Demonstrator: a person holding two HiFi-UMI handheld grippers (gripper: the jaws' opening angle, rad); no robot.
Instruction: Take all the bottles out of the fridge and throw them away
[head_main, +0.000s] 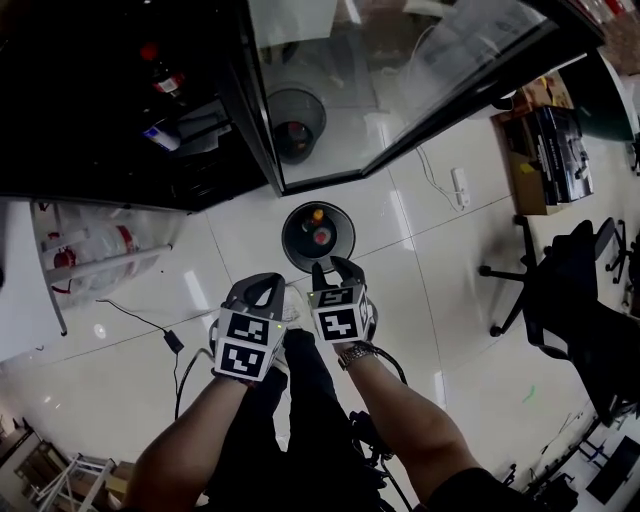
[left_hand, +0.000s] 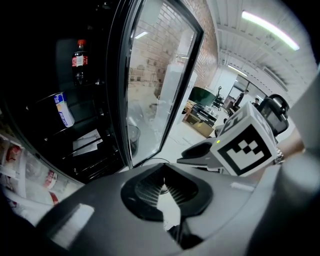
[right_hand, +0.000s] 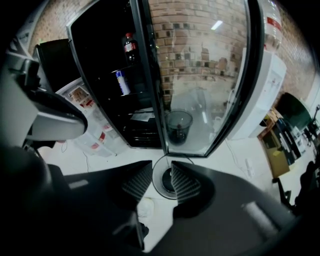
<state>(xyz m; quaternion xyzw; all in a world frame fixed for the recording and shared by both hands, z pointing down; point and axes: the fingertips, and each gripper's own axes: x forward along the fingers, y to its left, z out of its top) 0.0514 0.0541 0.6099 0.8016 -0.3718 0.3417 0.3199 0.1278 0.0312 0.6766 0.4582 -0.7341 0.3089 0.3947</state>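
The fridge stands open with a dark inside. A cola bottle (head_main: 152, 60) (left_hand: 79, 60) (right_hand: 129, 47) stands upright on an upper shelf. A blue-and-white can (left_hand: 62, 110) (right_hand: 121, 82) sits on a shelf below it. On the floor by the glass door stands a round dark bin (head_main: 289, 240) (right_hand: 156, 180) with thrown-away bottles in it. Both grippers hang side by side above the floor just short of the bin. My left gripper (head_main: 268, 280) (left_hand: 164, 186) has its tips together, with nothing held. My right gripper (head_main: 335, 268) (right_hand: 161, 180) is open and empty, and the bin shows through its gap.
The glass fridge door (head_main: 380, 70) (right_hand: 200, 75) swings out to the right above the bin. White plastic bags on a rack (head_main: 90, 250) sit at the left. A cable (head_main: 150, 325) crosses the tiles. Boxes (head_main: 545, 150) and an office chair (head_main: 560, 290) stand at the right.
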